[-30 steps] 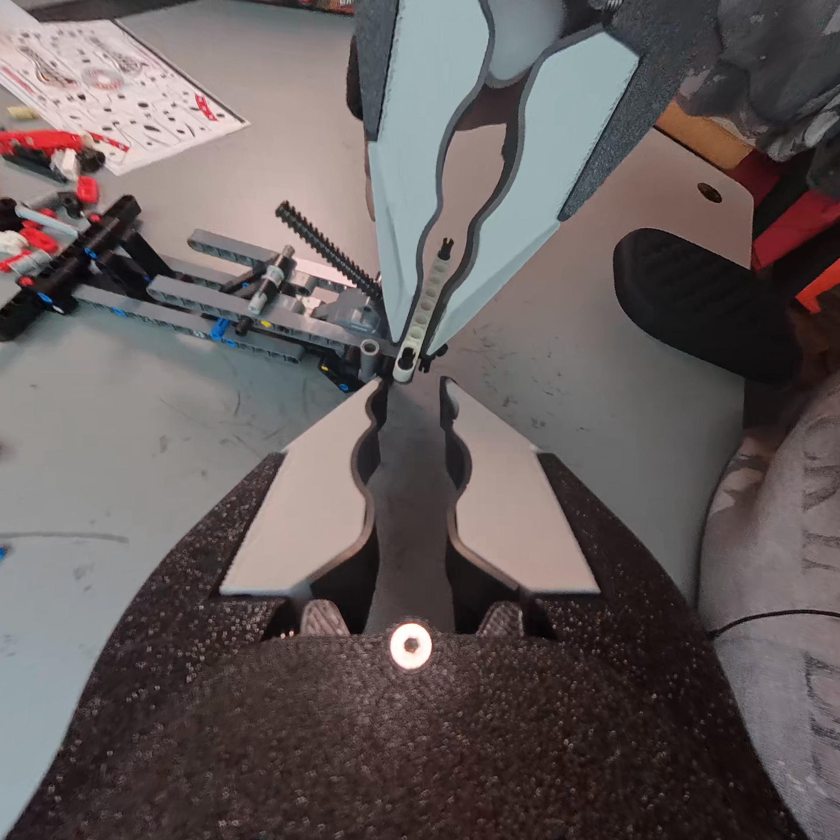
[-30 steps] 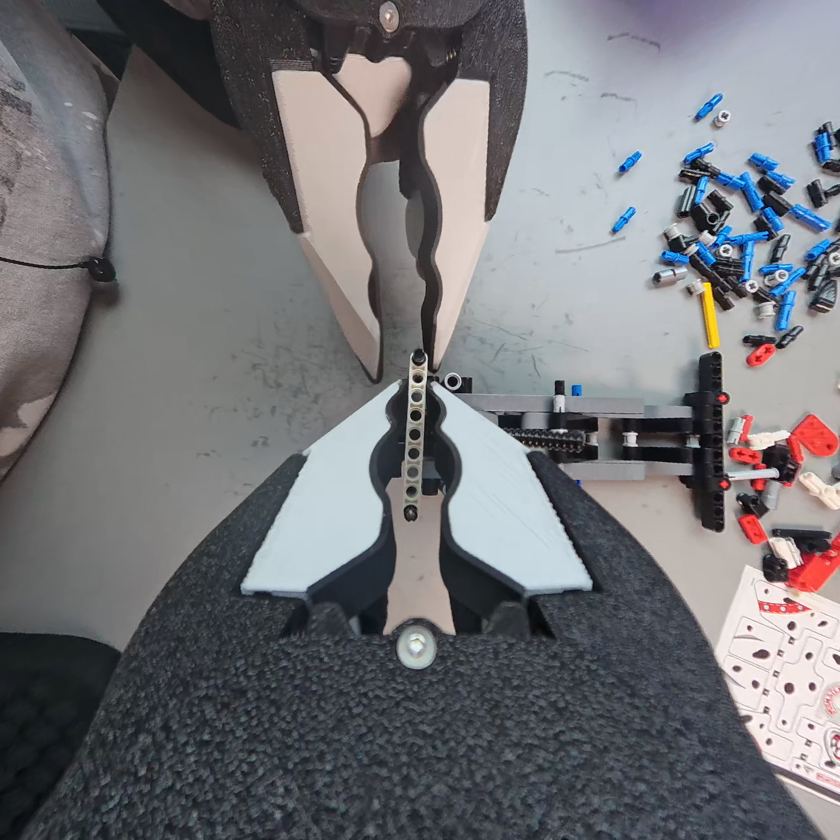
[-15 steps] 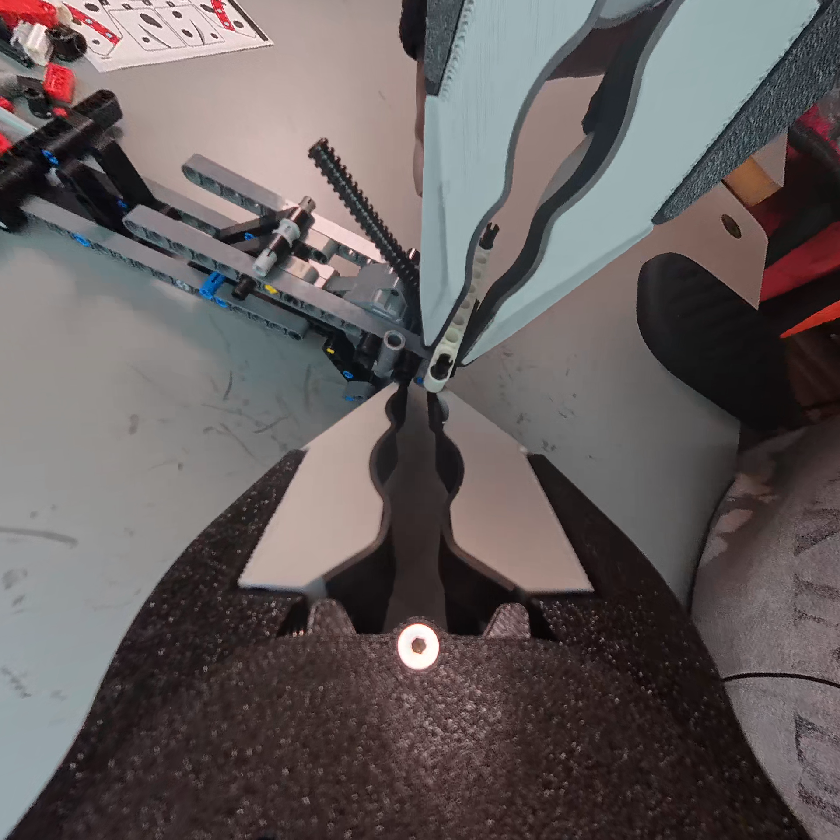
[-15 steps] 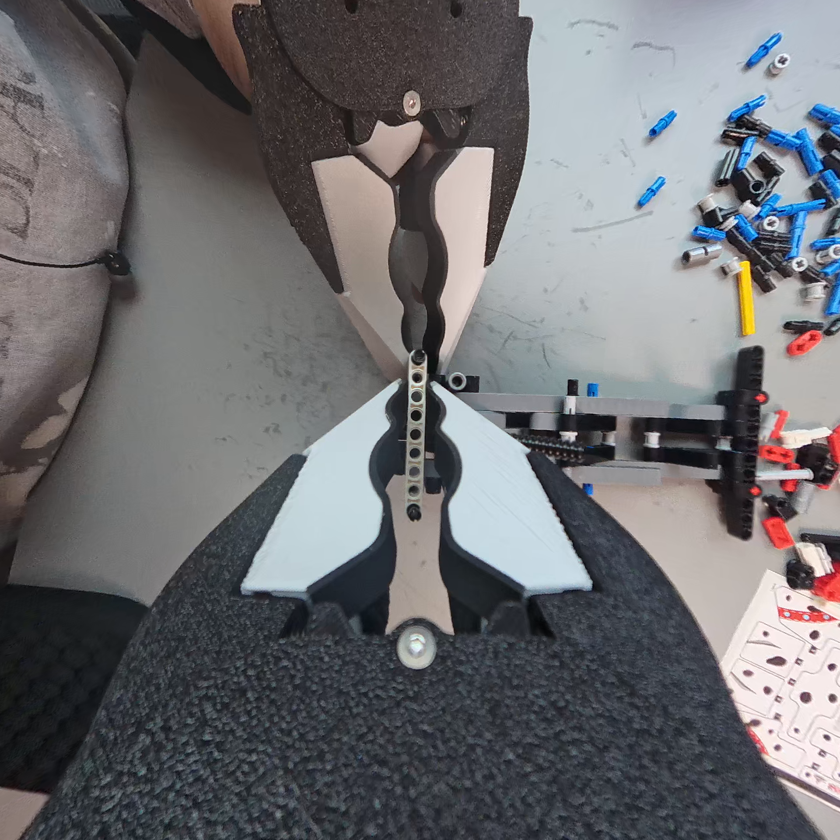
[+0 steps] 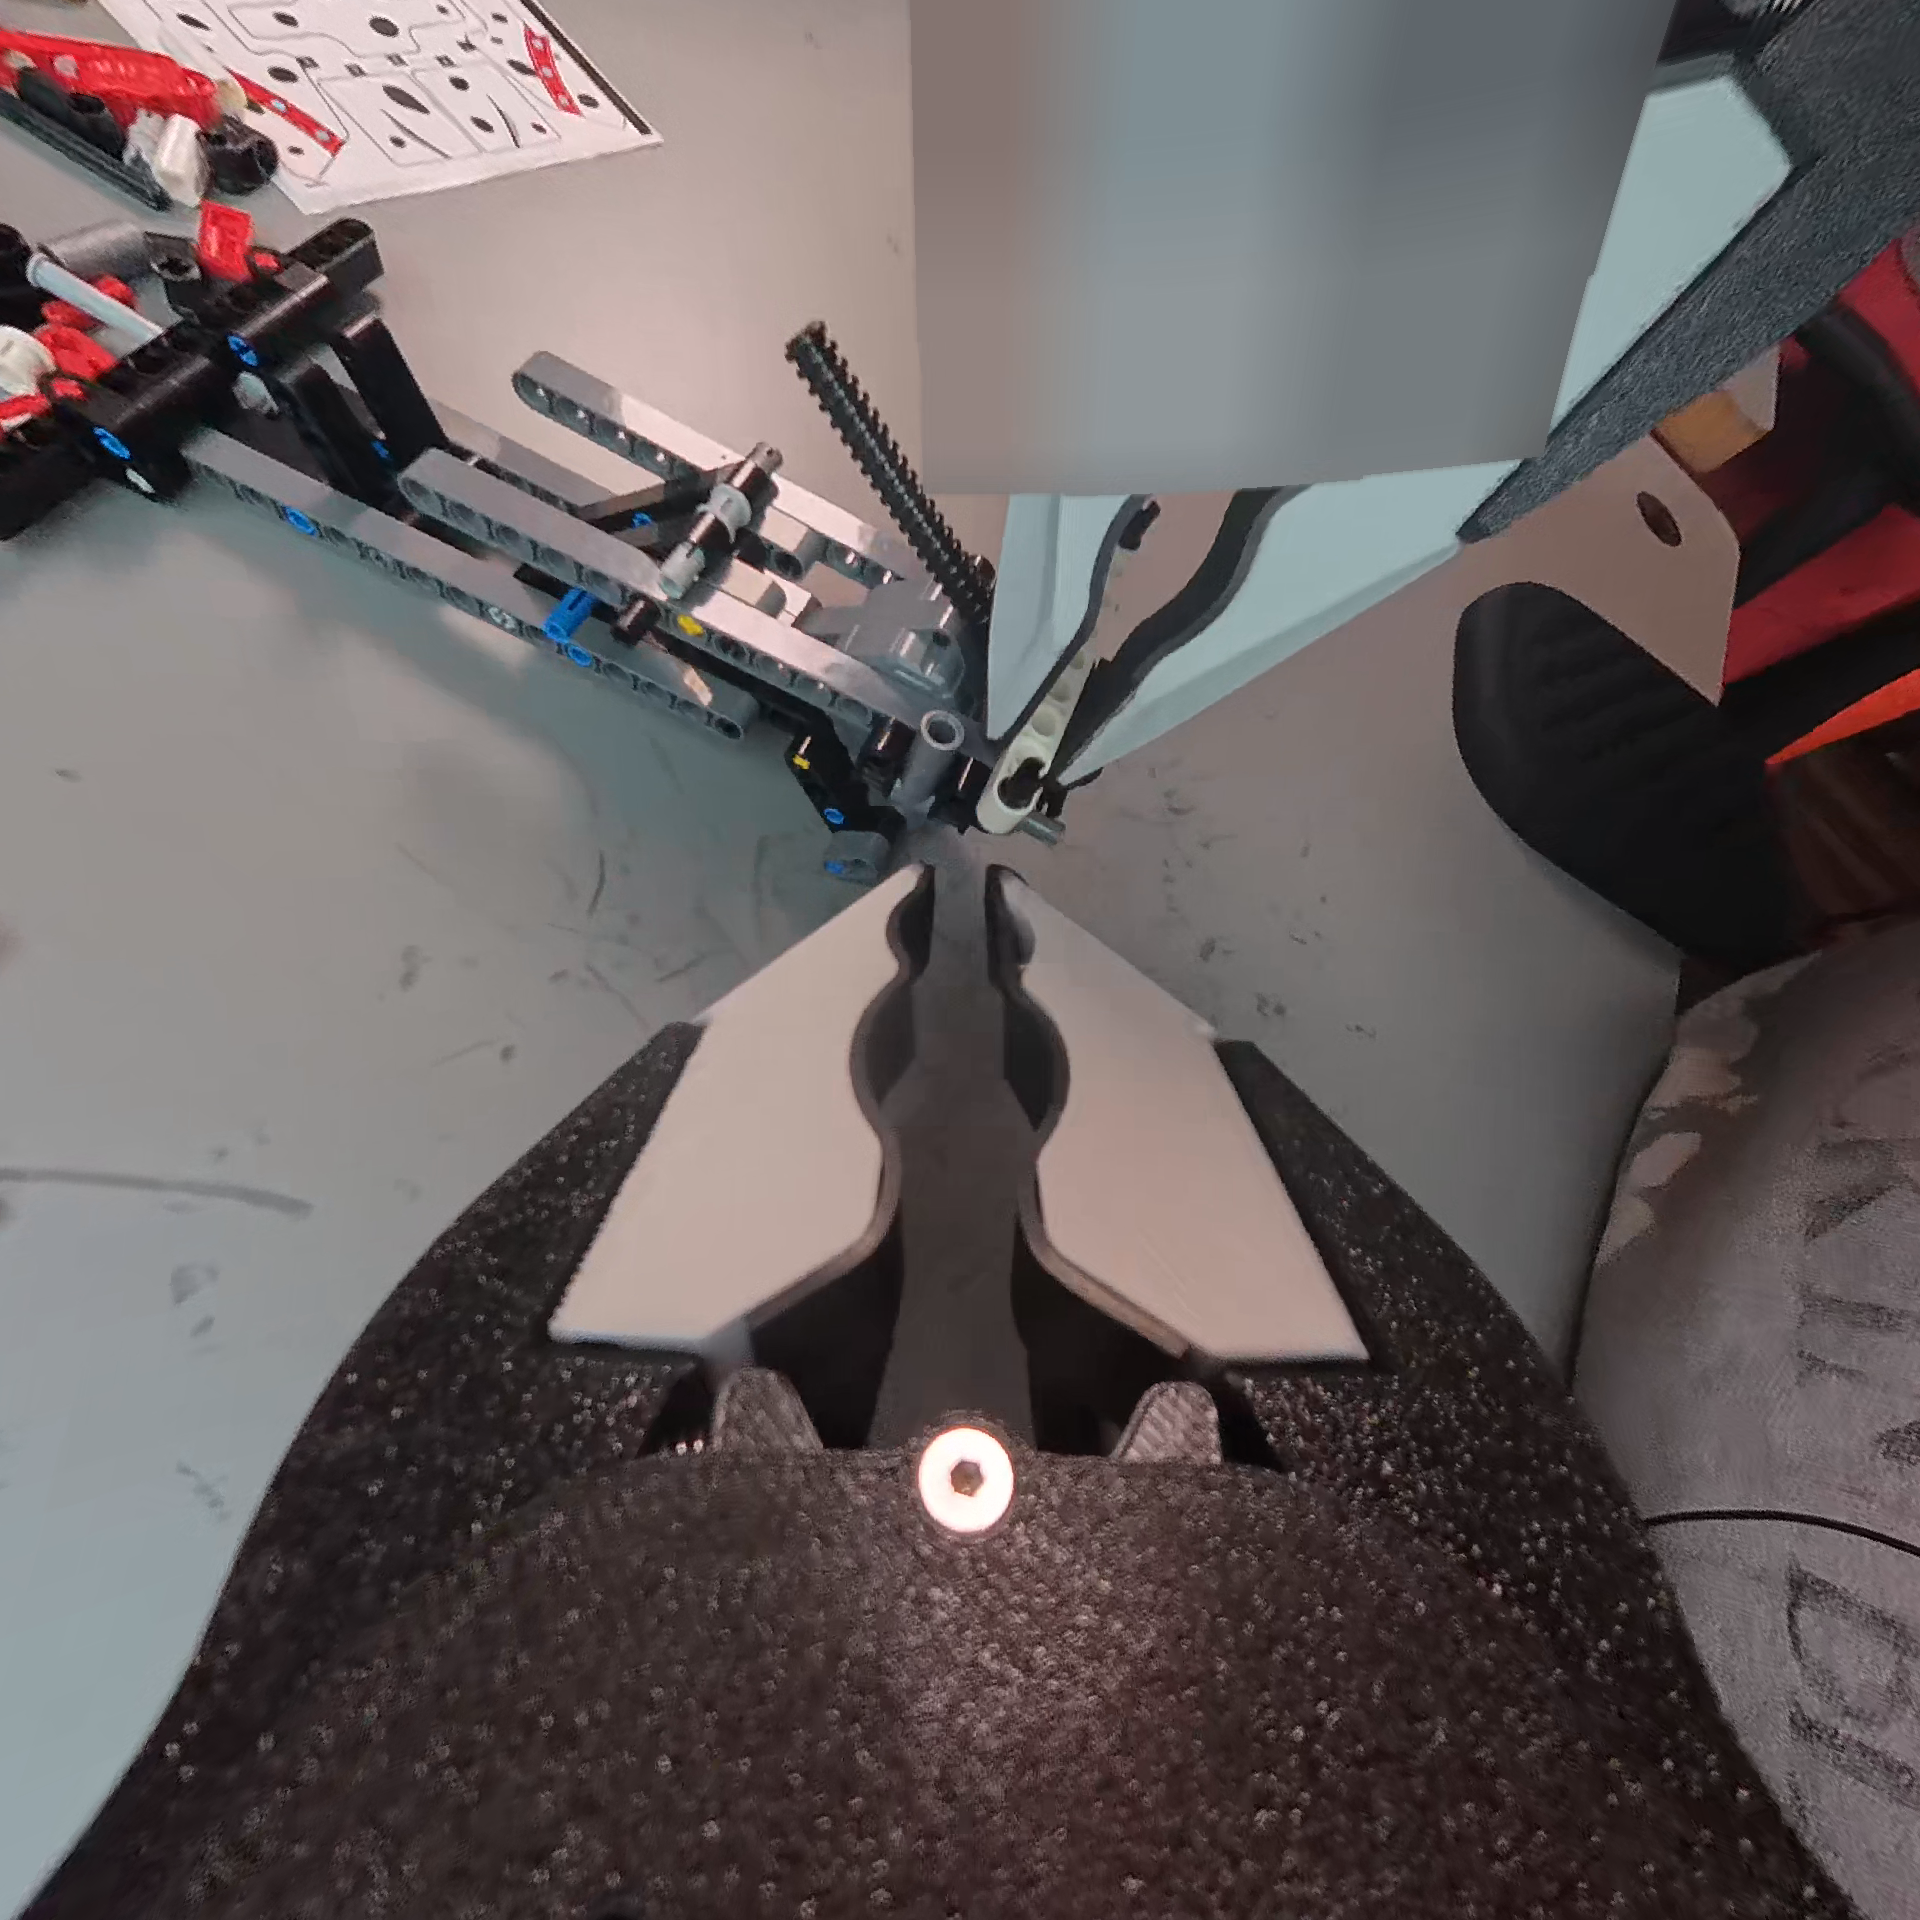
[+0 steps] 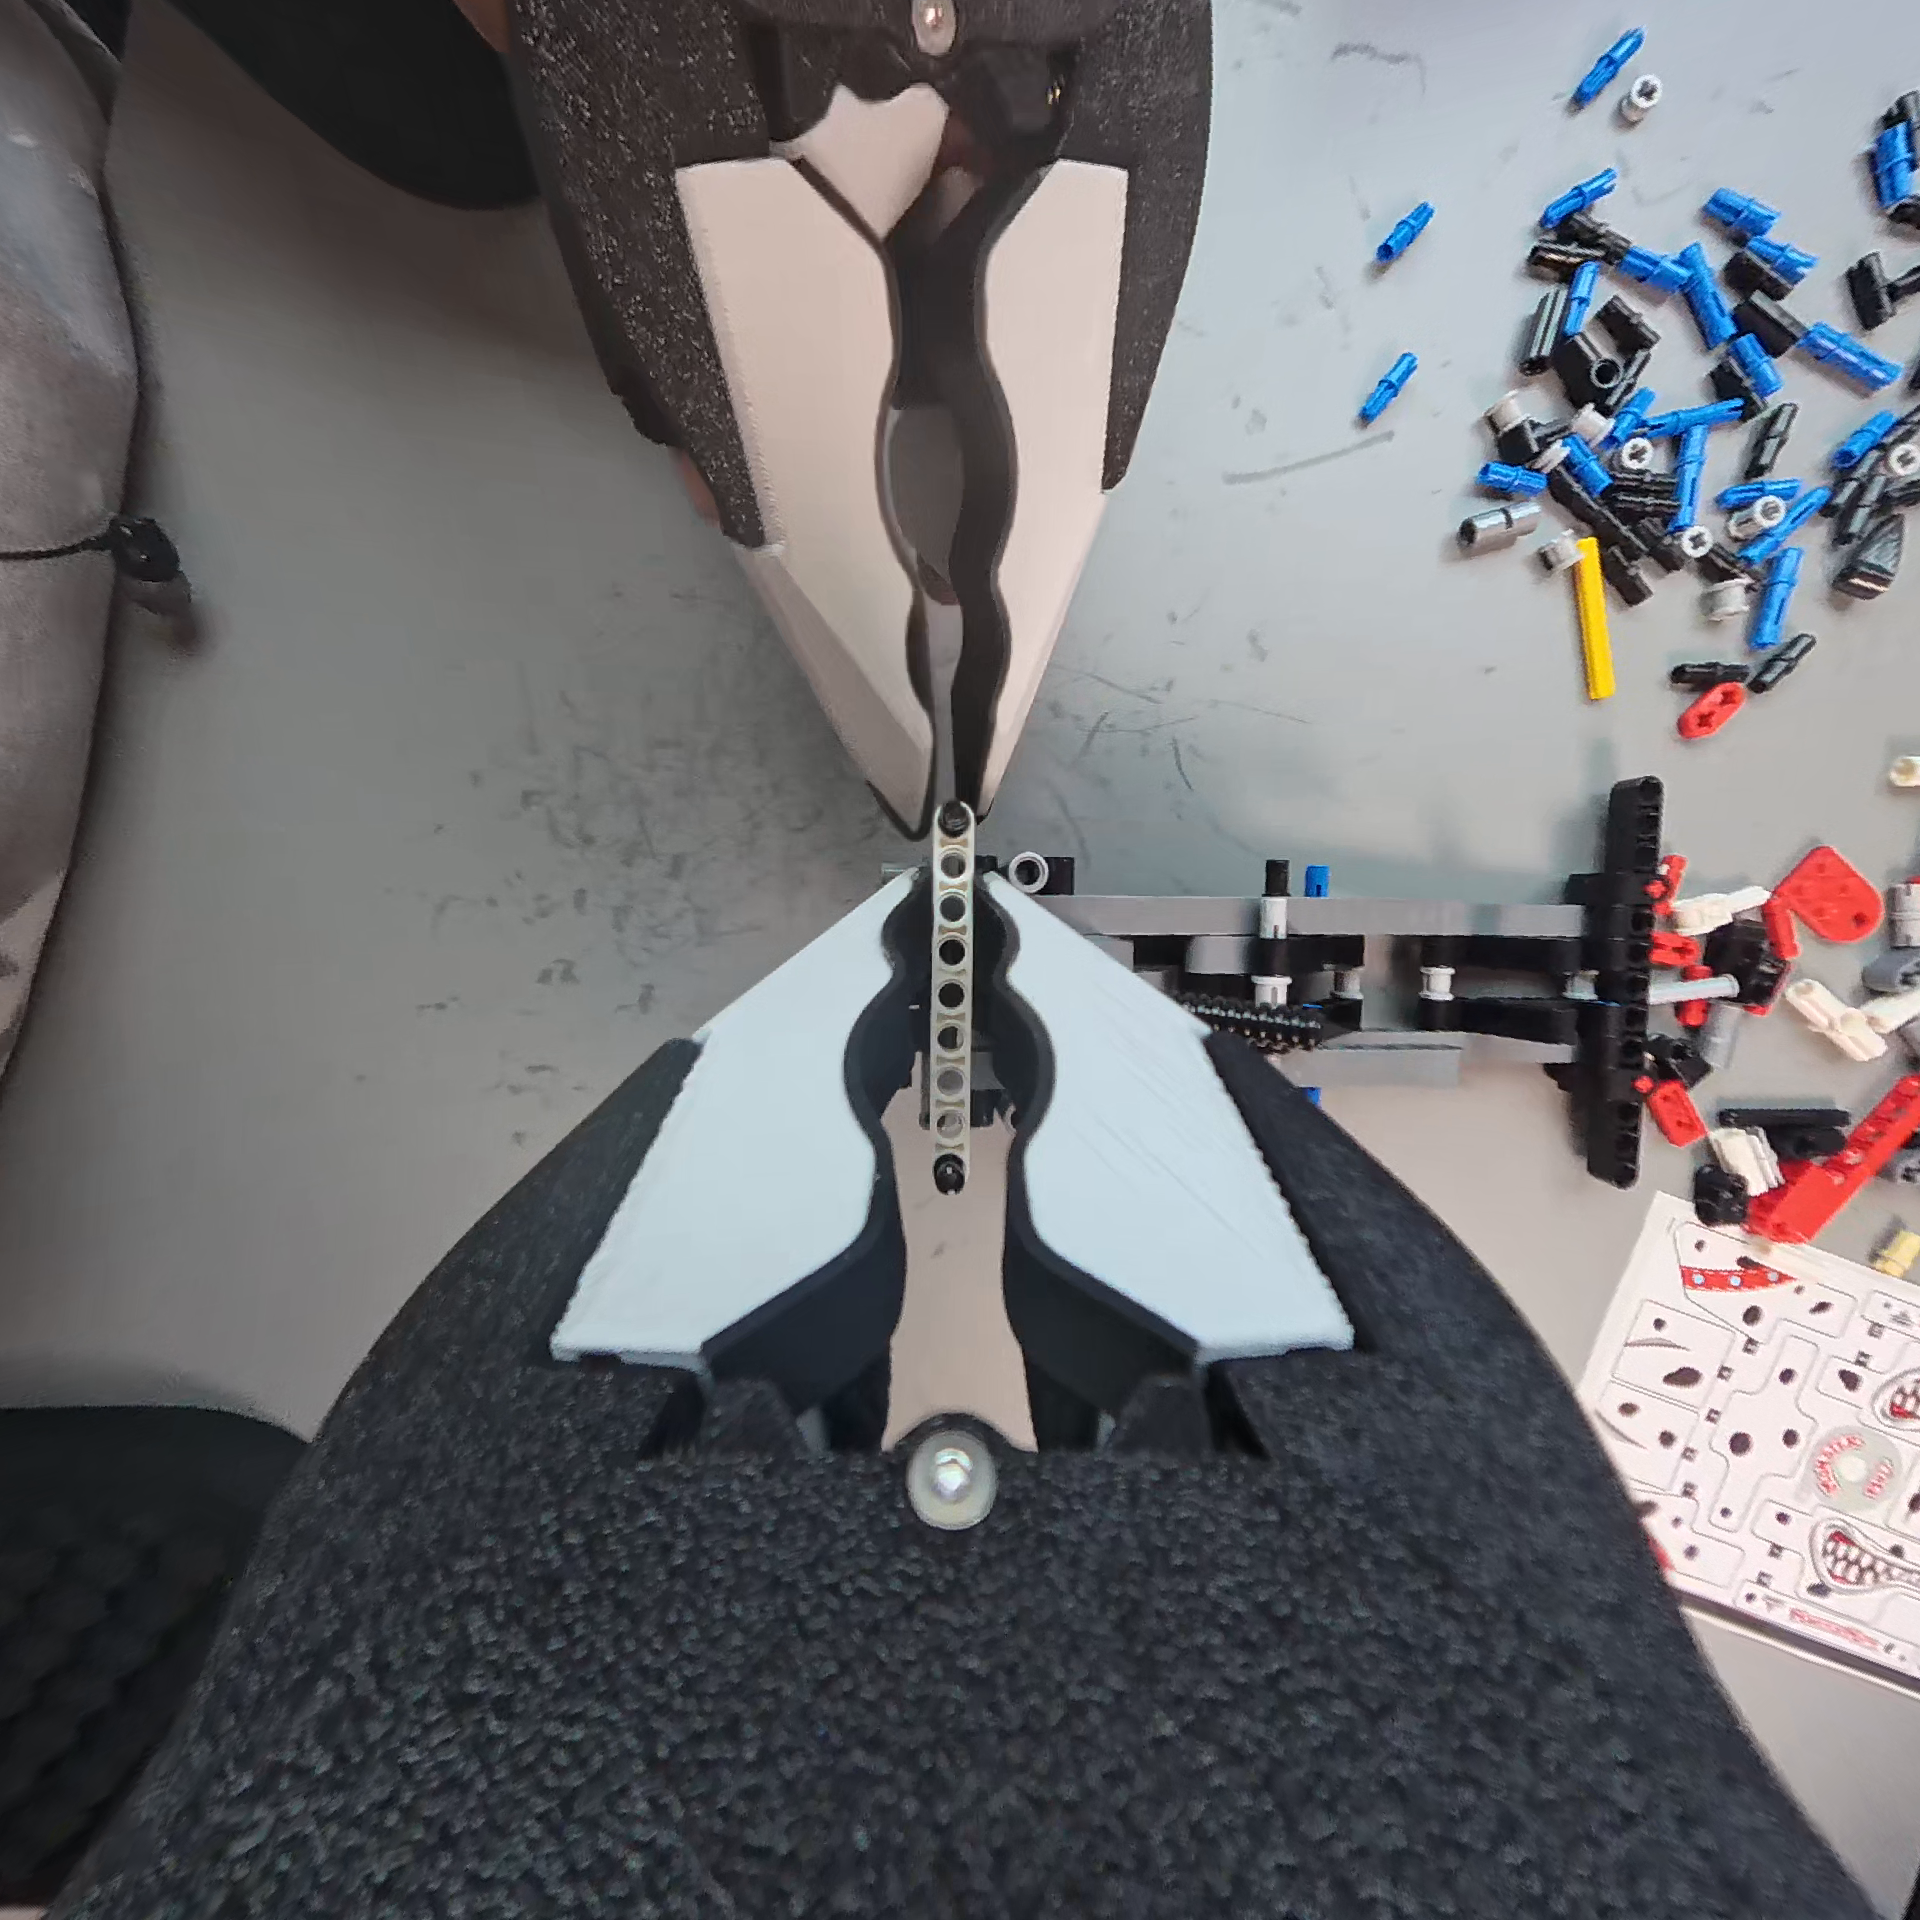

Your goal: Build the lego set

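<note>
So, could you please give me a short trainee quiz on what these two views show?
1. True or false: the right gripper has its jaws shut on the pale beam.
2. What colour is the long axle beside the loose pins? A red, B yellow, C green.
3. Fill in: the grey and black frame lies flat on the ___.

Key: 1 true; 2 B; 3 table.
</note>
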{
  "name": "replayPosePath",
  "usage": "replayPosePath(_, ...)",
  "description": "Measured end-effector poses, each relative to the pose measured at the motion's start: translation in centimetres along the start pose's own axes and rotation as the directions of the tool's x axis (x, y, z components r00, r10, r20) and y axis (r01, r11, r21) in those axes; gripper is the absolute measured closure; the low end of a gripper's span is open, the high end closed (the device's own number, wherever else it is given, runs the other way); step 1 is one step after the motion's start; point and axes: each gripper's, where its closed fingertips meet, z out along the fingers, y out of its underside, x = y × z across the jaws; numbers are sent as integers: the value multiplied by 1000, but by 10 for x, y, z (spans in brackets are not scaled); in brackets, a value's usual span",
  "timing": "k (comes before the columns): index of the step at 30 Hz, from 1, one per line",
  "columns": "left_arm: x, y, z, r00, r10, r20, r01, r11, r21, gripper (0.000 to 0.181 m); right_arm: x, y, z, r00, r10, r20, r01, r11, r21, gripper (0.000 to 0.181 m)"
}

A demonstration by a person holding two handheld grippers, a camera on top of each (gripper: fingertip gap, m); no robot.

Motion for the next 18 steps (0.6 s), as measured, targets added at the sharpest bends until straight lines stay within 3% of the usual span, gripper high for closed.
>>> replayPosePath(3,1,3,3,999,40,5,-40,999,-13,156,5,-6,-11,999,9,-40,-7,998,66,175)
replayPosePath(6,-2,1,4,980,180,89,-181,984,0,157,6,-13,-26,994,6,-107,11,987,160,175)
replayPosePath(11,2,-4,0,887,431,165,-441,897,27,160,-14,-3,-27,969,-6,-248,73,962,264,174)
replayPosePath(14,6,-7,-3,768,615,177,-630,775,42,157,-17,6,-31,941,47,-336,72,940,334,174)
replayPosePath(18,14,-4,5,517,835,187,-852,522,25,158,-13,17,-41,906,181,-383,8,896,443,174)
